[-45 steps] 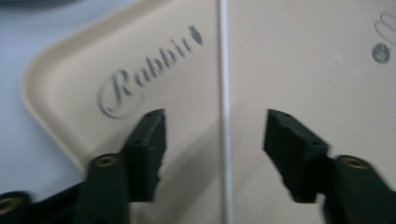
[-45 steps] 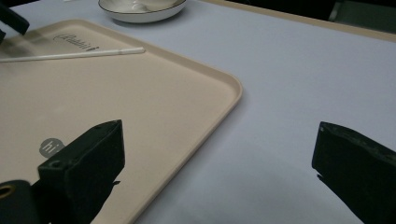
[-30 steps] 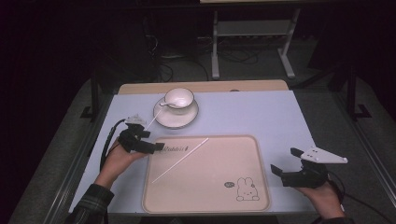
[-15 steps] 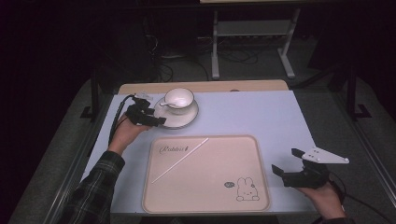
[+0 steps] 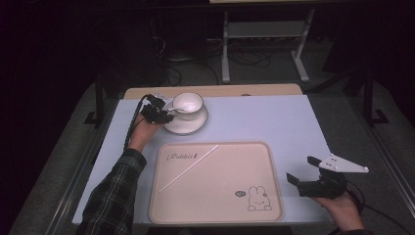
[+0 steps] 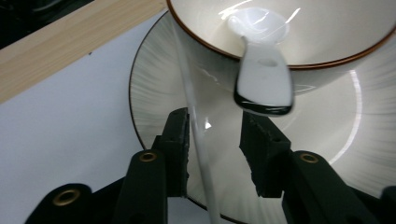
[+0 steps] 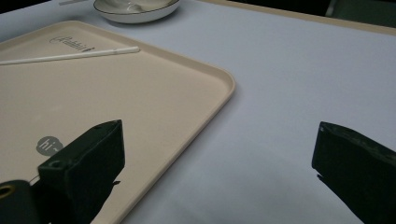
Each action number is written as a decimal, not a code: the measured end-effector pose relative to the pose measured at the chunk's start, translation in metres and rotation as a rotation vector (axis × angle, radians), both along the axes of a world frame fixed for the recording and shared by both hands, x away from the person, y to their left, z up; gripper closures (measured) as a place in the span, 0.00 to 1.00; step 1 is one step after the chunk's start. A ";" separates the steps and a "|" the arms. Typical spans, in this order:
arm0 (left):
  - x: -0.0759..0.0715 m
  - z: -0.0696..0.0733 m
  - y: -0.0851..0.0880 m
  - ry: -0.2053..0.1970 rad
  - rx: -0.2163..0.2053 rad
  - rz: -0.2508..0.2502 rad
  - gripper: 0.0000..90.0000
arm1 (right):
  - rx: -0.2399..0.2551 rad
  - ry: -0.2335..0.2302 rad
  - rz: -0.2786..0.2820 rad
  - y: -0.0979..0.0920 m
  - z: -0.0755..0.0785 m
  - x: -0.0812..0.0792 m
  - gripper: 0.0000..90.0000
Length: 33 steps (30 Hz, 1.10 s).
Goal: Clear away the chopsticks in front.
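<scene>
A white cup stands on a dark-rimmed saucer at the table's back left. A white spoon rests with its bowl in the cup and its handle hanging over the rim. A thin white stick runs down from the cup across the saucer. My left gripper is at the saucer's left side. Its jaws have just been closing, and the stick passes between them beside the left jaw, unpinched. My right gripper rests wide open on the table, right of the tray.
A beige tray with a rabbit print lies at the front centre, with another white stick lying slantwise on it. In the right gripper view the tray's corner sits just left of the open jaws. A wooden strip borders the table's far edge.
The left hand has moved from the tray's left edge up to the cup and saucer, and its jaws stand narrower. The right hand has stayed where it was.
</scene>
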<state>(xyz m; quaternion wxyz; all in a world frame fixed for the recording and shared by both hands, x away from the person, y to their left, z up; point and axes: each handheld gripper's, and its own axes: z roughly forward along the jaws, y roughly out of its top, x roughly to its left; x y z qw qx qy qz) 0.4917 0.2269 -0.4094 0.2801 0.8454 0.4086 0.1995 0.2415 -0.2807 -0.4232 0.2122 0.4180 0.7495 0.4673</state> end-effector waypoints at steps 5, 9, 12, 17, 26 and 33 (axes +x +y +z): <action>0.003 -0.007 -0.001 -0.003 0.025 0.024 0.78 | 0.000 0.001 0.000 0.000 0.000 0.000 0.02; 0.006 -0.009 0.004 0.010 -0.027 0.047 0.85 | -0.002 0.001 0.000 0.000 0.000 0.000 0.02; 0.008 -0.011 0.005 0.013 -0.033 0.058 0.87 | 0.000 0.002 -0.001 0.000 0.000 0.000 0.02; 0.010 -0.015 0.008 0.020 -0.050 0.083 0.92 | 0.000 0.002 -0.001 0.000 0.000 0.000 0.02; 0.010 -0.008 0.014 -0.007 -0.121 0.125 0.94 | 0.002 0.003 -0.002 -0.001 0.000 0.000 0.02; 0.004 0.006 0.027 0.007 -0.128 0.148 0.94 | 0.000 0.001 -0.002 -0.001 0.000 0.000 0.02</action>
